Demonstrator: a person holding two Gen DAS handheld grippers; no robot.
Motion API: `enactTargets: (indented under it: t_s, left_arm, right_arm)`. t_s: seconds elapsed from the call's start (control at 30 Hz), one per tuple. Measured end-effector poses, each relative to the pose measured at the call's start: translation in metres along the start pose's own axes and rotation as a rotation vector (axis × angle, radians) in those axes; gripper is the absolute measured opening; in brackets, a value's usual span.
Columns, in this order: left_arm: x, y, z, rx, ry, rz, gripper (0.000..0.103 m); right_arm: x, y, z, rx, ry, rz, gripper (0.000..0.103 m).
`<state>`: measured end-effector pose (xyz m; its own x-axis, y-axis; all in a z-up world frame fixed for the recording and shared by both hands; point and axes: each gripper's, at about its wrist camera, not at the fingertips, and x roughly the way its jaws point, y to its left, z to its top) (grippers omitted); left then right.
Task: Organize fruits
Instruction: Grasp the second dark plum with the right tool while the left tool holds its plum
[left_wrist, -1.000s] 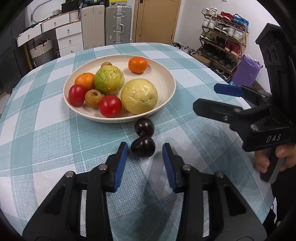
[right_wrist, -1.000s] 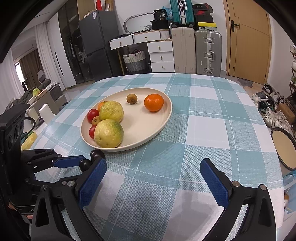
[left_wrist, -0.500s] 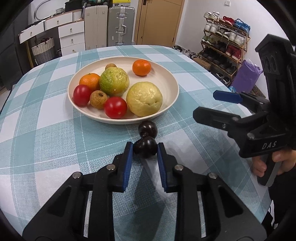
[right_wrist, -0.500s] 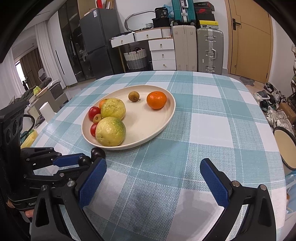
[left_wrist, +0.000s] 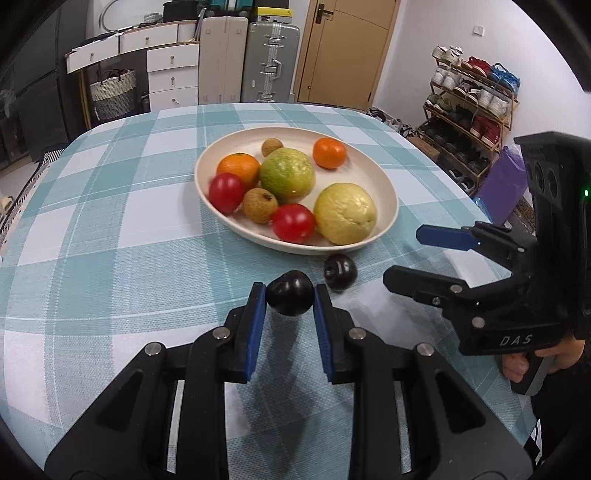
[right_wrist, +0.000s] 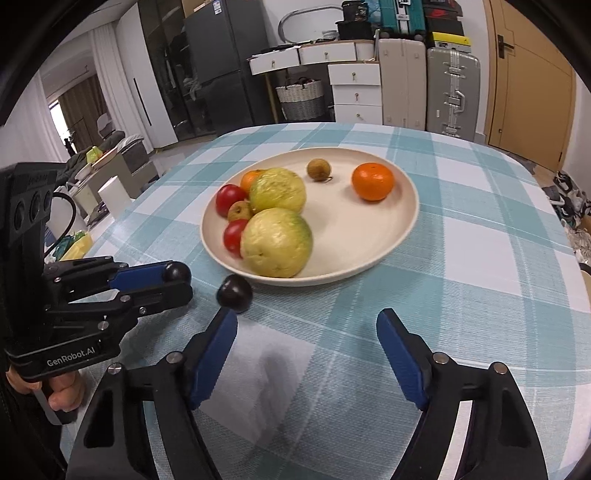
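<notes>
My left gripper (left_wrist: 290, 301) is shut on a dark plum (left_wrist: 290, 297) and holds it a little above the checked tablecloth, in front of the cream plate (left_wrist: 388, 192). A second dark plum (left_wrist: 340, 271) lies on the cloth by the plate's near rim; it also shows in the right wrist view (right_wrist: 235, 292). The plate holds two guavas, two oranges, two red tomatoes and two small brown fruits. My right gripper (right_wrist: 306, 338) is open and empty over the cloth, with the second plum just past its left fingertip. The left gripper (right_wrist: 177, 275) shows there holding its plum.
The table edge drops off on the right towards a shoe rack (left_wrist: 472, 96) and a purple bag (left_wrist: 502, 177). Suitcases (left_wrist: 271, 61) and white drawers (left_wrist: 171, 72) stand behind the table. The right gripper's body (left_wrist: 517, 280) sits to the right of the plums.
My left gripper closed on the near plum and lifted it off the cloth, shifting left of the other plum. My right gripper moved closer to the plate and the second plum.
</notes>
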<state>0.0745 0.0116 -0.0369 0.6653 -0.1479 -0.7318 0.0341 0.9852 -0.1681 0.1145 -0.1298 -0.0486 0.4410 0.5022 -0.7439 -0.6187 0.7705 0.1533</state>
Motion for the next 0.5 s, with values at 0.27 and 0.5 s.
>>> enactTargets:
  t_s: [0.27,0.5]
  left_arm:
    - [-0.007,0.015,-0.002,-0.026,-0.013,0.024,0.023]
    - [-0.011,0.021,-0.002,-0.04,-0.021,0.036,0.023]
  right_arm:
    - [0.011,0.023,0.003,-0.045,0.024,0.065,0.069]
    - [0.024,0.042,0.007,-0.097,0.06,0.061,0.056]
